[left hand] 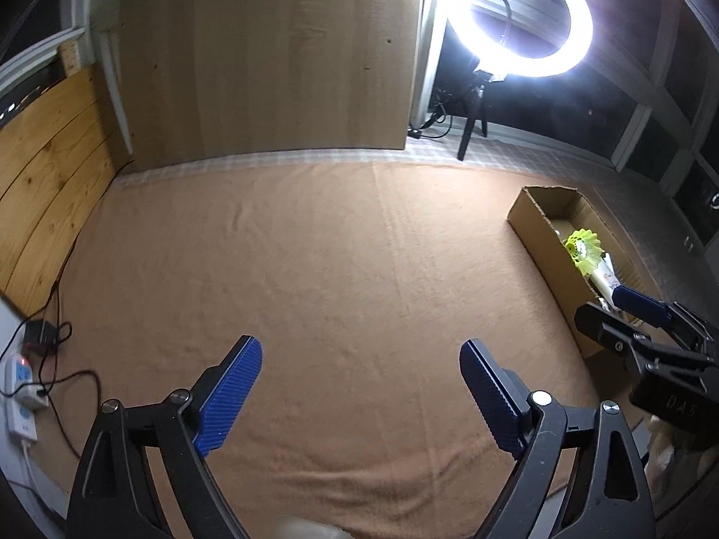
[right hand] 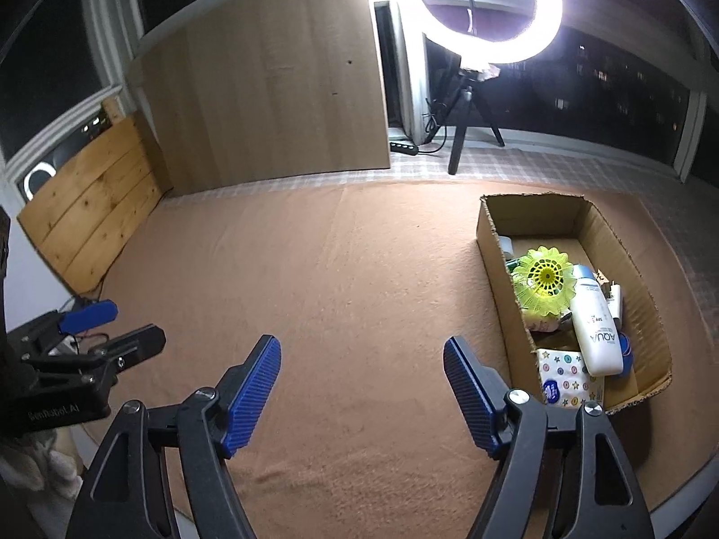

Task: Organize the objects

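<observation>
A cardboard box (right hand: 492,265) stands on the tan cloth (right hand: 359,292) at the right. Inside lie a yellow-green shuttlecock (right hand: 544,281), a white AQUA bottle (right hand: 595,328), a patterned tissue pack (right hand: 567,376) and other small items. My right gripper (right hand: 361,352) hangs open over bare cloth, left of the box, with nothing between its blue pads. My left gripper (left hand: 361,355) is open too, over bare cloth. In the left wrist view the box (left hand: 546,247) and shuttlecock (left hand: 583,251) sit at the right, with the right gripper (left hand: 611,310) near the box. The left gripper (right hand: 112,325) appears at the left edge of the right wrist view.
A lit ring light (right hand: 490,9) on a tripod (right hand: 458,134) stands at the back right. A tall wooden board (right hand: 269,76) and a plank panel (right hand: 94,215) lean at the back and left. A power strip (left hand: 18,386) and cables (left hand: 58,350) lie off the cloth's left edge.
</observation>
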Tool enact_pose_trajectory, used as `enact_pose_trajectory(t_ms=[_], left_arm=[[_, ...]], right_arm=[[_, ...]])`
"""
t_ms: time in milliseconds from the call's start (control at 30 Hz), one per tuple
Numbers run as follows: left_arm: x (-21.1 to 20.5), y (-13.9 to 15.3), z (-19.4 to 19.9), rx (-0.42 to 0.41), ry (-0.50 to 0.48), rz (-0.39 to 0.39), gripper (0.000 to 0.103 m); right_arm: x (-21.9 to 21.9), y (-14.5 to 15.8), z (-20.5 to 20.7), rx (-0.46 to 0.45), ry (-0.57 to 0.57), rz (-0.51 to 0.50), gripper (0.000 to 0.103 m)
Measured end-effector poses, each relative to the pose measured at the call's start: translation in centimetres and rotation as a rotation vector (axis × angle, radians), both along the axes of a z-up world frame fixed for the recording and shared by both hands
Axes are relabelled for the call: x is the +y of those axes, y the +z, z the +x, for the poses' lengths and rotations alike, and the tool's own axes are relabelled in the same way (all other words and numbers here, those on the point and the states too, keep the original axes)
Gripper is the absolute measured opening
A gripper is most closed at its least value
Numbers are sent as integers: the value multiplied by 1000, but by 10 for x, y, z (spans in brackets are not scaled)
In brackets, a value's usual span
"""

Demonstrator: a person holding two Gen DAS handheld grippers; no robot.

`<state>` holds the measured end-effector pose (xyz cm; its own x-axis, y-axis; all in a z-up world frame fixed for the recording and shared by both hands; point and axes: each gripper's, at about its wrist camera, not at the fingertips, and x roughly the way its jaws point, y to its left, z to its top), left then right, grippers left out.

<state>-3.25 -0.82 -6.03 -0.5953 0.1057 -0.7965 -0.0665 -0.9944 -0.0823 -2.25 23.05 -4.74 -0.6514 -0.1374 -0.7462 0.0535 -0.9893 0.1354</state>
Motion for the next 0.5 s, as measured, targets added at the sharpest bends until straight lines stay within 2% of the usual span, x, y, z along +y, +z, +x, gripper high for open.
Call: enact_pose_trajectory(t_ms=[267, 500], left_arm=[[-15, -10, 16, -21, 24, 0, 93], [-21, -10, 20, -18, 29, -11, 93]], right_arm=[[-22, -1, 12, 6, 2, 69, 75], [-28, -3, 13, 2, -12, 66, 75]])
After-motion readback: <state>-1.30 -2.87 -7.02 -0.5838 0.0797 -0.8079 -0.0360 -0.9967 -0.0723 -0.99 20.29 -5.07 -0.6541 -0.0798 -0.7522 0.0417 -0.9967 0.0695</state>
